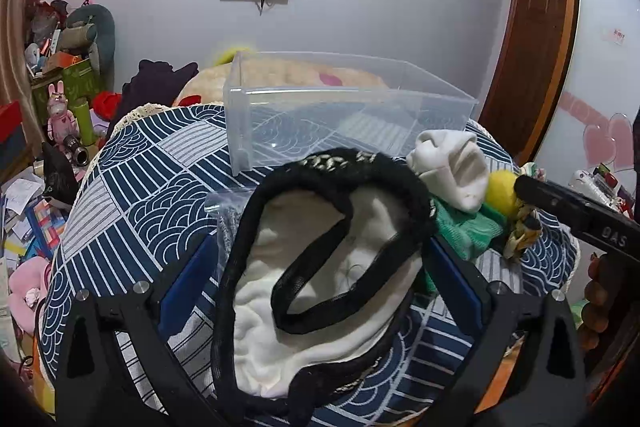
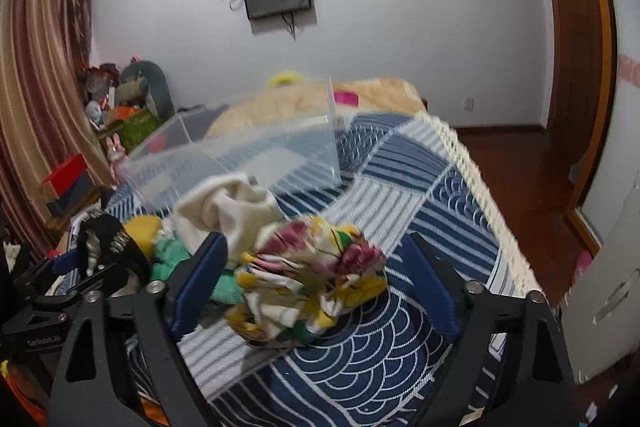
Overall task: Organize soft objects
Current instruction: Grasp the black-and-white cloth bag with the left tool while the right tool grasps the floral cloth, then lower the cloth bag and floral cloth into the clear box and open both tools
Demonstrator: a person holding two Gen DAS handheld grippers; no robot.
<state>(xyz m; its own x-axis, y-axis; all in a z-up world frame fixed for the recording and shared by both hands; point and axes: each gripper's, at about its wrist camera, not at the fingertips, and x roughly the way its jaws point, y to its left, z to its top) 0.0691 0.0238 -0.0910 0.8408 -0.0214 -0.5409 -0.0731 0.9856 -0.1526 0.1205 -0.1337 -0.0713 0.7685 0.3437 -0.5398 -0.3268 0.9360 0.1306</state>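
A black hat with white lining (image 1: 320, 267) lies upside down on the blue patterned tablecloth (image 1: 132, 211), between the spread fingers of my open left gripper (image 1: 320, 279). A clear plastic bin (image 1: 344, 119) stands empty behind it. A white sock (image 1: 452, 167), a yellow soft ball (image 1: 502, 193) and a green cloth (image 1: 468, 231) lie to the right. In the right wrist view a floral cloth (image 2: 316, 279) sits between the open fingers of my right gripper (image 2: 316, 287). The bin (image 2: 248, 155), white sock (image 2: 228, 211) and hat (image 2: 108, 235) lie beyond.
The tablecloth's fringed edge (image 2: 488, 203) drops to a wooden floor on the right. A bed with a beige blanket (image 2: 304, 99) lies behind the table. Clutter and toys (image 1: 64, 75) fill the left corner. A wardrobe door (image 1: 532, 27) stands at right.
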